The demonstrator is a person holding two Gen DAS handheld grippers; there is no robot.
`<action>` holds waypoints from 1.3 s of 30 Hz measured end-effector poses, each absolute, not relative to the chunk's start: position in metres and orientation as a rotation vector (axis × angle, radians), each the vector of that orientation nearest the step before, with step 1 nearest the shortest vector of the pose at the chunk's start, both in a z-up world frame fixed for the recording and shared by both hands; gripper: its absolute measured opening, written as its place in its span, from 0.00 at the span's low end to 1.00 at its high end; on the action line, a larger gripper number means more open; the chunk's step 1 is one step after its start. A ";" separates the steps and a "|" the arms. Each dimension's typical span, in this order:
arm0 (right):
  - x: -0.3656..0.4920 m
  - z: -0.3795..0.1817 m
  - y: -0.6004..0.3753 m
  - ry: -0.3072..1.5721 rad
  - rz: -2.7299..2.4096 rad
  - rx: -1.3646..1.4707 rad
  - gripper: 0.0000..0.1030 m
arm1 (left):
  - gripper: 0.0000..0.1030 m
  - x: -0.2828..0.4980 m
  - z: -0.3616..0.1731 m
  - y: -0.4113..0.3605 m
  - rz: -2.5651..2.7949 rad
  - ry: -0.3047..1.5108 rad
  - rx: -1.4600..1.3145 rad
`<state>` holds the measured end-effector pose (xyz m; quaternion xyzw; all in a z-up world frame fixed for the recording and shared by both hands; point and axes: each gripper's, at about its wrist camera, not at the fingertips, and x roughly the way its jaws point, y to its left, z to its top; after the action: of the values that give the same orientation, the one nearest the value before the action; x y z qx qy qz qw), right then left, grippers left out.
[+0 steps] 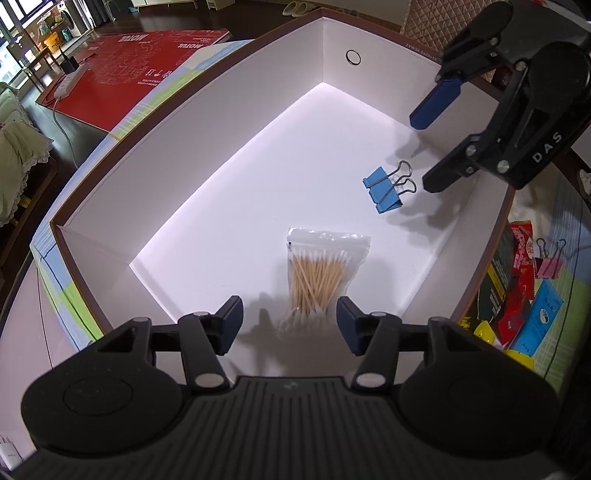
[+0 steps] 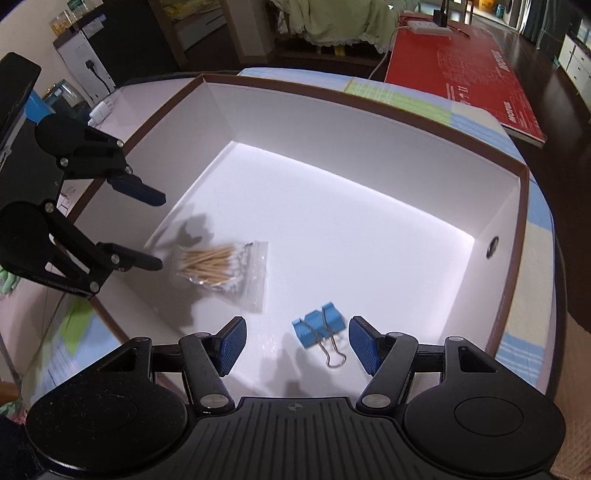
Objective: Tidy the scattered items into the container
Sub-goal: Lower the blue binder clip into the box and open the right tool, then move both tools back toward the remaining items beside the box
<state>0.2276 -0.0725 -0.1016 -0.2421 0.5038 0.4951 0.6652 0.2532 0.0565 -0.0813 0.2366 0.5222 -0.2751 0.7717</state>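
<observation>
A white box with a brown rim (image 1: 207,92) (image 2: 369,99) fills both views. On its floor lie a clear bag of cotton swabs (image 1: 319,275) (image 2: 221,267) and a blue binder clip (image 1: 386,188) (image 2: 317,328). My left gripper (image 1: 290,321) (image 2: 160,230) stands open just above the swab bag, nothing between its fingers. Over the blue clip my right gripper (image 2: 297,341) (image 1: 424,153) is open too and holds nothing. Outside the box at the right lie a pink binder clip (image 1: 550,262), red snack packets (image 1: 519,280), a blue packet (image 1: 541,317) and yellow objects (image 1: 484,328).
A red board (image 1: 136,70) (image 2: 469,74) with a white power strip (image 1: 68,83) lies on the table beyond the box. A checked cloth (image 2: 413,98) covers the tabletop under the box. A quilted chair back (image 1: 436,18) stands behind the far wall.
</observation>
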 end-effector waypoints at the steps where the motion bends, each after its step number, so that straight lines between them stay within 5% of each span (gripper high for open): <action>1: 0.227 -0.101 -0.074 1.138 1.114 -0.545 0.63 | 0.50 0.252 -0.081 0.056 -0.595 1.130 0.515; 22: 0.203 -0.064 -0.109 1.055 1.059 -0.464 0.63 | 0.68 0.220 -0.041 0.043 -0.520 1.024 0.549; 23: 0.202 -0.060 -0.111 1.045 1.055 -0.455 0.64 | 0.70 0.217 -0.038 0.042 -0.513 1.017 0.548; 26: 0.197 -0.048 -0.121 0.990 1.026 -0.427 0.92 | 0.73 0.206 -0.029 0.041 -0.496 0.995 0.553; 39: 0.165 -0.009 -0.172 0.830 1.025 -0.349 0.92 | 0.79 0.161 0.001 0.039 -0.422 0.925 0.543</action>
<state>0.1649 -0.1721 -0.0091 -0.1615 0.3836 0.4739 0.7761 0.1609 0.0394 0.0011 0.2567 0.4373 -0.1993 0.8386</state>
